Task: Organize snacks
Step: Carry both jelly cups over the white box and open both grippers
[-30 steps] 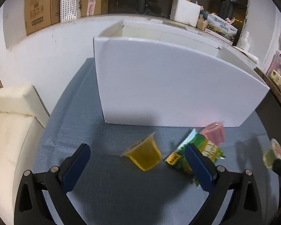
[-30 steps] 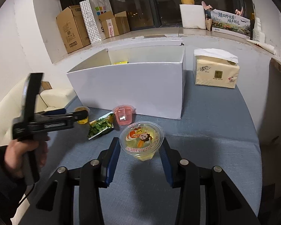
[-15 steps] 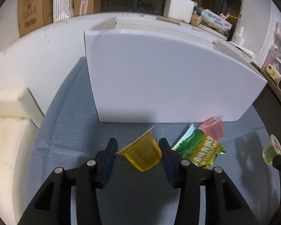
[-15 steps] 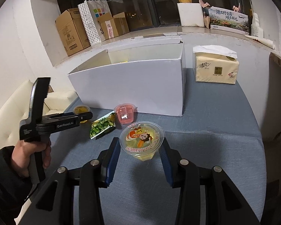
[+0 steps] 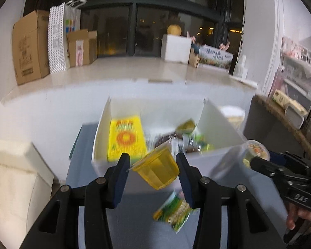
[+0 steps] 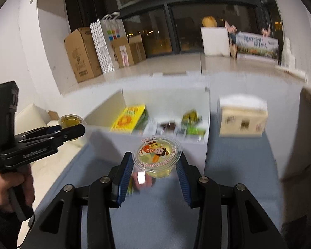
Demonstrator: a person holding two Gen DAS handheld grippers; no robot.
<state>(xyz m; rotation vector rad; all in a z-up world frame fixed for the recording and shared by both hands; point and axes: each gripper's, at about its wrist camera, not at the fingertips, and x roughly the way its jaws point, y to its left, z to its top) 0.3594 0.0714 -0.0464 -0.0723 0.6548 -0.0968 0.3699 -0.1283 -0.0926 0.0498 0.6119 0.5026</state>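
My left gripper (image 5: pixel 154 171) is shut on an orange jelly cup (image 5: pixel 158 169), tilted, held in the air just before the near wall of the white box (image 5: pixel 102 137). My right gripper (image 6: pixel 155 167) is shut on a clear jelly cup (image 6: pixel 157 155) with a cartoon lid, also raised before the white box (image 6: pixel 197 145). The box holds a yellow packet (image 5: pixel 125 138) and several small snacks. A green snack packet (image 5: pixel 174 212) lies on the blue table below. A pink jelly cup (image 6: pixel 143 179) sits on the table under my right gripper.
A tissue pack (image 6: pixel 242 117) stands right of the box. Cardboard boxes (image 6: pixel 83 55) and a paper bag (image 6: pixel 107 45) line the window ledge behind. A cream sofa (image 5: pixel 12 176) is at the left. A dark cabinet (image 5: pixel 280 128) stands at the right.
Both grippers have lifted with their cups, so the inside of the white box now shows. The left gripper closed on the orange cup earlier and has raised it off the table.
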